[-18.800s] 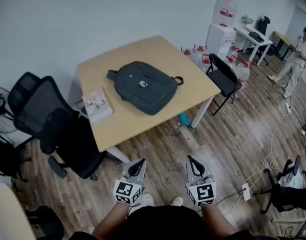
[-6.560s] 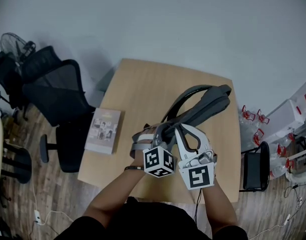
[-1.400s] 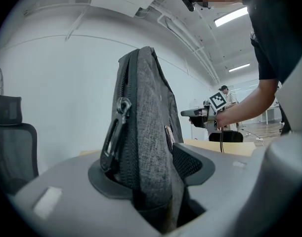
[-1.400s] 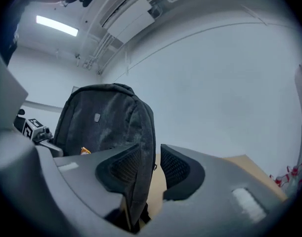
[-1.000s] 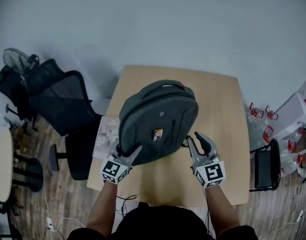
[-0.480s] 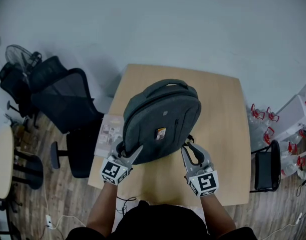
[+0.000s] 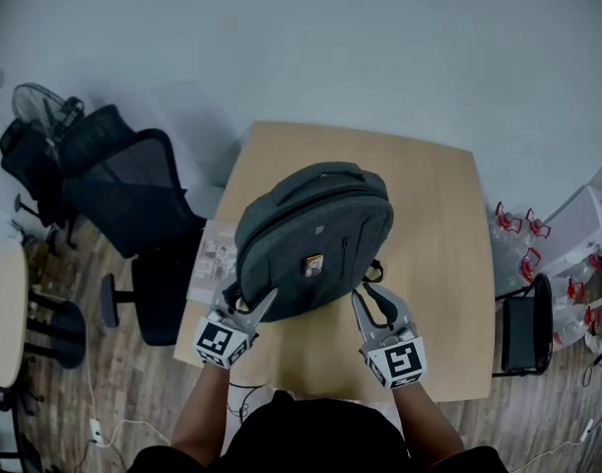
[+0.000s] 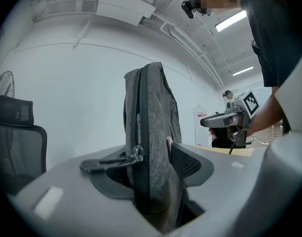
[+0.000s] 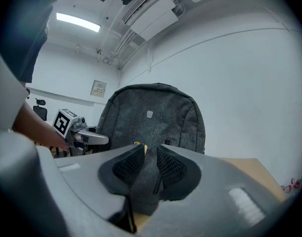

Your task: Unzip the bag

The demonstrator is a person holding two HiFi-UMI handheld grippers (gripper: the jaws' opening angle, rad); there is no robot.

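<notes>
A dark grey backpack (image 7: 310, 244) stands upright on the wooden table (image 7: 434, 225), front panel toward me. My left gripper (image 7: 249, 292) is at its lower left corner, shut on the bag's side edge (image 8: 151, 132); a metal zipper pull (image 8: 136, 153) hangs just left of the pinched fabric. My right gripper (image 7: 367, 292) is at the bag's lower right side. Its jaws have just been closing and now stand narrow, with a thin dark tab (image 9: 154, 169), apparently a zipper pull, pinched between the pads (image 9: 173, 167). The bag's front (image 9: 151, 117) fills the right gripper view.
A booklet (image 7: 214, 259) lies on the table's left edge beside the bag. Black office chairs (image 7: 133, 195) stand to the left, with a fan (image 7: 34, 101) behind them. A folding chair (image 7: 522, 338) and water bottles (image 7: 512, 239) are on the right.
The right gripper moved left, in to the bag's lower right side, and its jaws narrowed. The bag shifted slightly on the table. The left gripper kept its hold on the corner.
</notes>
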